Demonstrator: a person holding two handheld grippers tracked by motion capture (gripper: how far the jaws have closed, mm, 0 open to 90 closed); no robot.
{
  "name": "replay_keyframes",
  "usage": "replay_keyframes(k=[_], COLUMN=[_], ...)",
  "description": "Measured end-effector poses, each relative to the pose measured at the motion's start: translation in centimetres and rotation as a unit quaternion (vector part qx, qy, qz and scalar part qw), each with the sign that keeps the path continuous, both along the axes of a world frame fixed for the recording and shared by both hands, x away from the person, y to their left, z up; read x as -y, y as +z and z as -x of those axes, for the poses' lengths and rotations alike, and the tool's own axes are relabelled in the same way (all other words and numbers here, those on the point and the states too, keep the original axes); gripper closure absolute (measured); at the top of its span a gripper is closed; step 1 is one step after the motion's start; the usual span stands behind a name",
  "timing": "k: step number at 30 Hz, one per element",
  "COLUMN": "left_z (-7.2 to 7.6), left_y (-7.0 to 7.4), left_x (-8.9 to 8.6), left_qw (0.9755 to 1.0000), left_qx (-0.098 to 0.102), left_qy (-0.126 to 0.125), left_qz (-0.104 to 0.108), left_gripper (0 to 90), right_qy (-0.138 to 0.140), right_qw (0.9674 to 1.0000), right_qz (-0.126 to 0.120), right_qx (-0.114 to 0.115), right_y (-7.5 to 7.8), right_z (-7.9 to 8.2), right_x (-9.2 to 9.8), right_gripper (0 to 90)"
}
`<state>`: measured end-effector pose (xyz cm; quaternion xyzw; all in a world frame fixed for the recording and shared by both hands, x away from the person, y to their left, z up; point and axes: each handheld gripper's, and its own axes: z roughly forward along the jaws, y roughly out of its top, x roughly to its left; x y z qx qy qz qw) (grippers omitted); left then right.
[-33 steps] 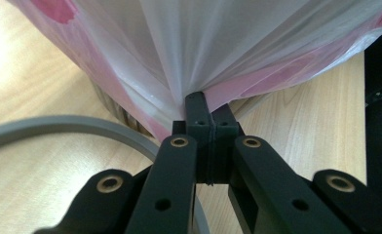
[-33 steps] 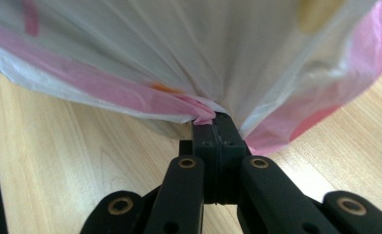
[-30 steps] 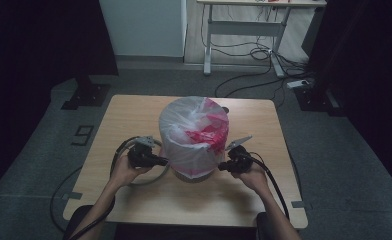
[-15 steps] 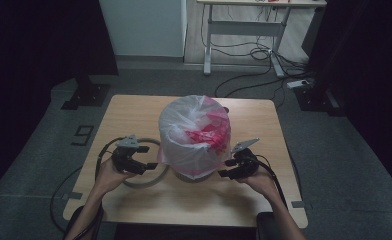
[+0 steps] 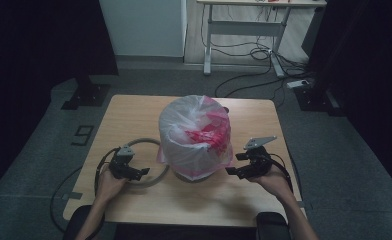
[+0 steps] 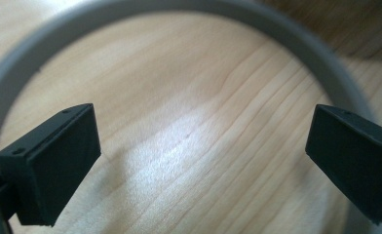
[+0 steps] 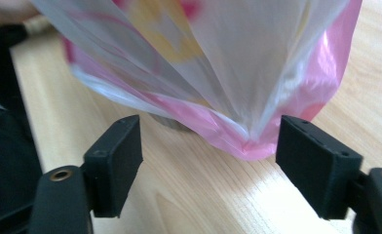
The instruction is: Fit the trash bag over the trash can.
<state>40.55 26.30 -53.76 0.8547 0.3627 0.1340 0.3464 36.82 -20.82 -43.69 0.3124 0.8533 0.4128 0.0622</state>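
Note:
A round bin lined with a white and pink plastic bag (image 5: 196, 132) stands mid-table. A grey ring (image 5: 145, 140) lies flat on the wood to its left. My left gripper (image 5: 143, 173) hovers low over that ring; in the left gripper view its jaws (image 6: 203, 146) have just been opening and stand wide, with only bare wood between them and the ring's arc (image 6: 179, 7) beyond. My right gripper (image 5: 232, 164) is at the bin's right side. Its jaws (image 7: 208, 161) have also just been opening, and the bag's pink hem (image 7: 250, 141) hangs just beyond them, untouched.
The wooden table (image 5: 134, 115) ends close behind both hands at its near edge. A white desk (image 5: 244, 25) with trailing cables (image 5: 244, 75) and a power strip (image 5: 300, 83) stands on the floor beyond the table. Dark curtains flank both sides.
Both grippers were shut against the bag's sides; they have let go and drawn back from the bin. The left one dropped toward the ring, the right one moved outward.

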Motion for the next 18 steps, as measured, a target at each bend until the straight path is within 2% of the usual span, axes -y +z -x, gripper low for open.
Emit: replay_keyframes(k=[2,3,4,5,10,11,12,14,16,17,18], left_z=[-0.1,-0.1,-0.1,-0.3,-0.5,-0.5,-0.5,-0.5,-0.5,-0.5,-0.4], left_y=[-0.6,-0.6,-0.9,-0.9,-0.9,-0.9,-0.9,-0.9,-0.9,-0.9,-0.9], left_x=[0.3,0.3,0.4,0.4,0.3,0.3,0.3,0.3,0.3,0.3,0.3], left_qw=[0.9997,0.9997,0.9994,0.9995,0.9995,0.9995,0.9995,0.9995,0.9995,0.9995,0.9995], left_qx=[0.002,0.002,0.002,-0.008,-0.019,-0.019,-0.019,-0.019,-0.019,-0.019,-0.019], left_qy=[-0.003,-0.003,-0.007,-0.005,-0.002,-0.002,-0.001,0.000,0.002,0.002,0.003], left_qz=[-0.023,-0.023,-0.033,-0.029,-0.024,-0.024,-0.024,-0.024,-0.024,-0.024,-0.024], left_gripper=[0.0,0.0,0.0,0.0,0.0,0.0,0.0,0.0,0.0,0.0,0.0], right_qy=[0.011,0.011,0.015,0.026,0.044,0.044,0.050,0.054,0.060,0.060,0.065], right_qw=[0.9999,0.9999,0.9998,0.9995,0.9990,0.9990,0.9987,0.9983,0.9977,0.9977,0.9972], right_qz=[-0.006,-0.006,-0.009,-0.014,-0.010,-0.010,-0.009,-0.013,-0.023,-0.023,-0.029], right_qx=[0.000,0.000,0.000,-0.008,-0.007,-0.007,0.003,0.018,0.022,0.022,0.024], right_y=[1.0,1.0,1.5,2.4,4.4,4.4,5.5,6.5,7.5,7.5,8.8], right_z=[0.3,0.3,0.4,0.5,0.7,0.7,0.7,0.7,0.6,0.6,0.5], right_x=[0.2,0.2,0.2,0.2,0.1,0.1,0.1,0.0,-0.2,-0.2,-0.6], right_gripper=[31.2,31.2,32.9,36.4,36.1,36.1,33.4,31.8,29.4,29.4,28.2])
